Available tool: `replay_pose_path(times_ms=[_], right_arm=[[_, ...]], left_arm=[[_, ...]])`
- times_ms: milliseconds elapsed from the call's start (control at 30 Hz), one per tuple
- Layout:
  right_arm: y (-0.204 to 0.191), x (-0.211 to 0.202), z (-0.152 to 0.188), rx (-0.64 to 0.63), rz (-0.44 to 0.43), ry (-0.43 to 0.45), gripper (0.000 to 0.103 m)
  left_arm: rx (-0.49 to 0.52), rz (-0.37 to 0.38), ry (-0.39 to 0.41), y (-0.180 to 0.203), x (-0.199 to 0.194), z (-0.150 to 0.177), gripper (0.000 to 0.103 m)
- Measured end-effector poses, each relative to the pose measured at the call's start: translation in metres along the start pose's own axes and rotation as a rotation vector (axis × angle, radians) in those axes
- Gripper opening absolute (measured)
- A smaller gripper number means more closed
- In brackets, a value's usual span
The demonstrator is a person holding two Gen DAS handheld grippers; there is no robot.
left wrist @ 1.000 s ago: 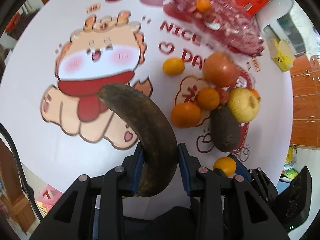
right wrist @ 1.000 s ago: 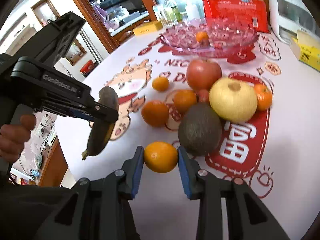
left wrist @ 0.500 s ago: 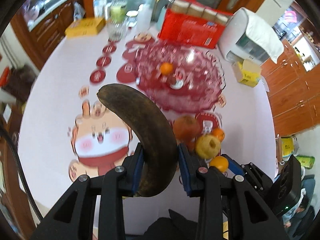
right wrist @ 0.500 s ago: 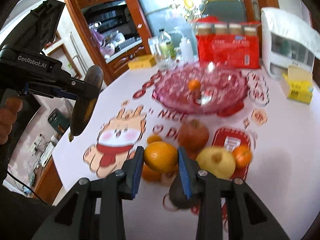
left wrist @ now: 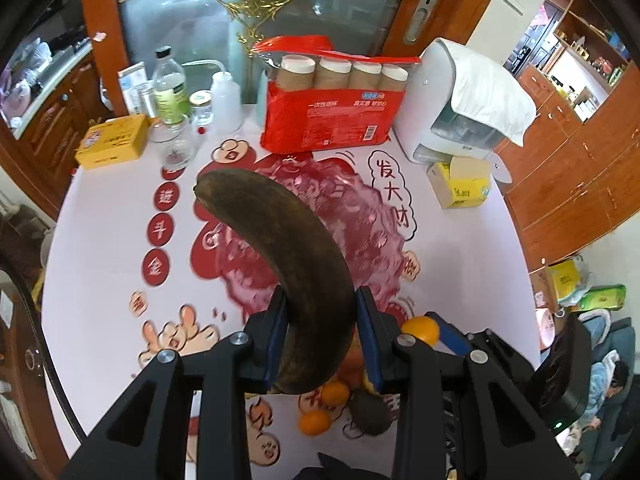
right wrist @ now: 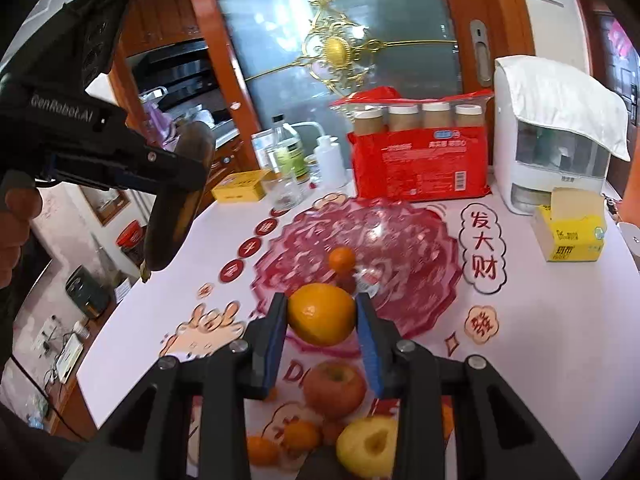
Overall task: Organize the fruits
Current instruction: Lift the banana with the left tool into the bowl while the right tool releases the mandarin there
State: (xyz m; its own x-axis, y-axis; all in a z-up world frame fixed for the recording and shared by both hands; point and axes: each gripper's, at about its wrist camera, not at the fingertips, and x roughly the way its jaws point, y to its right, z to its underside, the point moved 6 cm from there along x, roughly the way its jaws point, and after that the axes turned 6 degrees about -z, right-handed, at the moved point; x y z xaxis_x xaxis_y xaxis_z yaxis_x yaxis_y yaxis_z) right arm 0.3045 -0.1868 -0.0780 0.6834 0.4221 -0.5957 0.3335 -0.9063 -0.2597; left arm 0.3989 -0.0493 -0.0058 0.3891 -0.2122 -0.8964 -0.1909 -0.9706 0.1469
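My left gripper pinches a dark banana, held above the table over the pink bowl. My right gripper pinches an orange just short of that bowl, where a small orange already lies; an apple sits below on the table

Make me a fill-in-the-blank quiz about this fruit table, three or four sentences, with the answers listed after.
1. The left gripper is shut on a dark overripe ____.
2. The right gripper is shut on an ____.
3. One small tangerine already lies in the pink glass ____.
4. Beside the white appliance stands a yellow ____ of tissues.

Missing words: banana; orange; bowl; box
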Motion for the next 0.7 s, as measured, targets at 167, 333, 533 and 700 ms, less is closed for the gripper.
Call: replay_pose_path(times_ms=[167, 333, 533, 700], right_arm=[[0.019, 0.02, -0.008, 0.026, 0.024, 0.006, 0.034], [0.03, 0.048, 0.001, 0.051, 0.039, -0.032, 0.034], [0.027, 0.082, 0.014, 0.003, 0.044, -0.128, 0.034], [0.029, 0.102, 0.025, 0.006, 0.04, -0.182, 0.034]], left_arm=[[0.047, 0.025, -0.015, 0.01, 0.036, -0.018, 0.032], [0.065, 0.092, -0.055, 0.019, 0.09, -0.025, 0.032], [0.1, 0.163, -0.117, 0.034, 0.147, -0.026, 0.032], [0.132, 0.18, -0.172, 0.045, 0.185, -0.022, 0.032]])
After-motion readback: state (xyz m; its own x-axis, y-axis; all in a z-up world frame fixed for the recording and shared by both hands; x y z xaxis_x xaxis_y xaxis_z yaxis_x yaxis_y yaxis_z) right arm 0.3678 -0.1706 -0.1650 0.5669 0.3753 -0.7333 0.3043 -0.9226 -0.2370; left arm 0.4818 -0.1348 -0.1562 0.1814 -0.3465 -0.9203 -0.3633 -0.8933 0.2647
